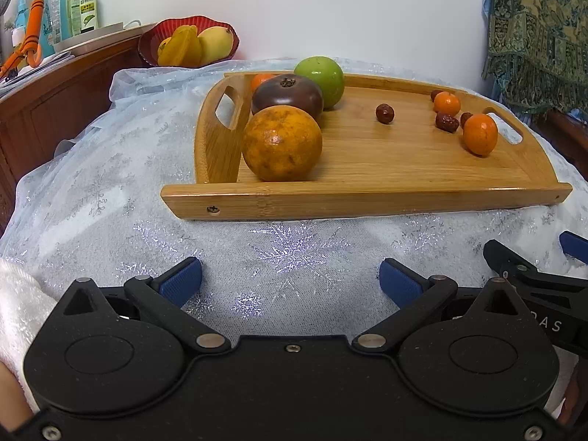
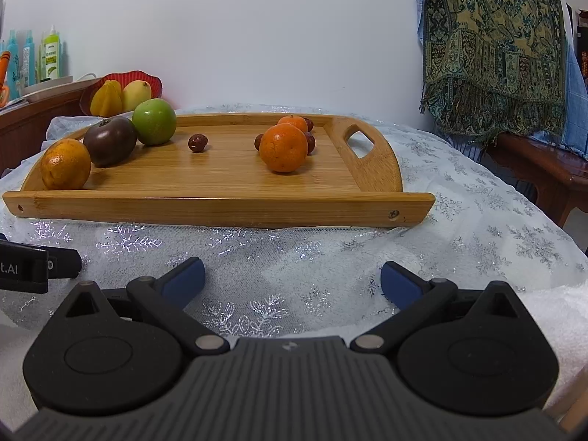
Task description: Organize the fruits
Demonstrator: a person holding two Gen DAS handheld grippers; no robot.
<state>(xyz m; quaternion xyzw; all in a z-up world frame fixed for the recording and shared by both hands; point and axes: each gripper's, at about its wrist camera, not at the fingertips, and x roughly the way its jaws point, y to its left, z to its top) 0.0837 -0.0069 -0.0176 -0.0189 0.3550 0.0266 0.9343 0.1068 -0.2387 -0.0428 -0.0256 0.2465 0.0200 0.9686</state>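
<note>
A bamboo tray (image 1: 367,198) (image 2: 220,205) lies on the white snowflake cloth. At its left end stand a big mottled orange (image 1: 282,143) (image 2: 65,164), a dark purple fruit (image 1: 287,94) (image 2: 109,140) and a green apple (image 1: 320,79) (image 2: 154,121). A lone red date (image 1: 384,114) (image 2: 197,143) lies mid-tray. At the right end are small oranges (image 1: 480,134) (image 2: 283,147) and more dates (image 1: 446,122). My left gripper (image 1: 290,281) and right gripper (image 2: 292,281) are both open and empty, just in front of the tray's near rim.
A red bowl (image 1: 150,38) (image 2: 150,79) with a yellow starfruit and mangoes stands behind the tray at left. A wooden cabinet (image 1: 55,84) carries spray bottles. A patterned shawl (image 2: 492,47) hangs over a chair at right, beside a wooden bench (image 2: 544,169).
</note>
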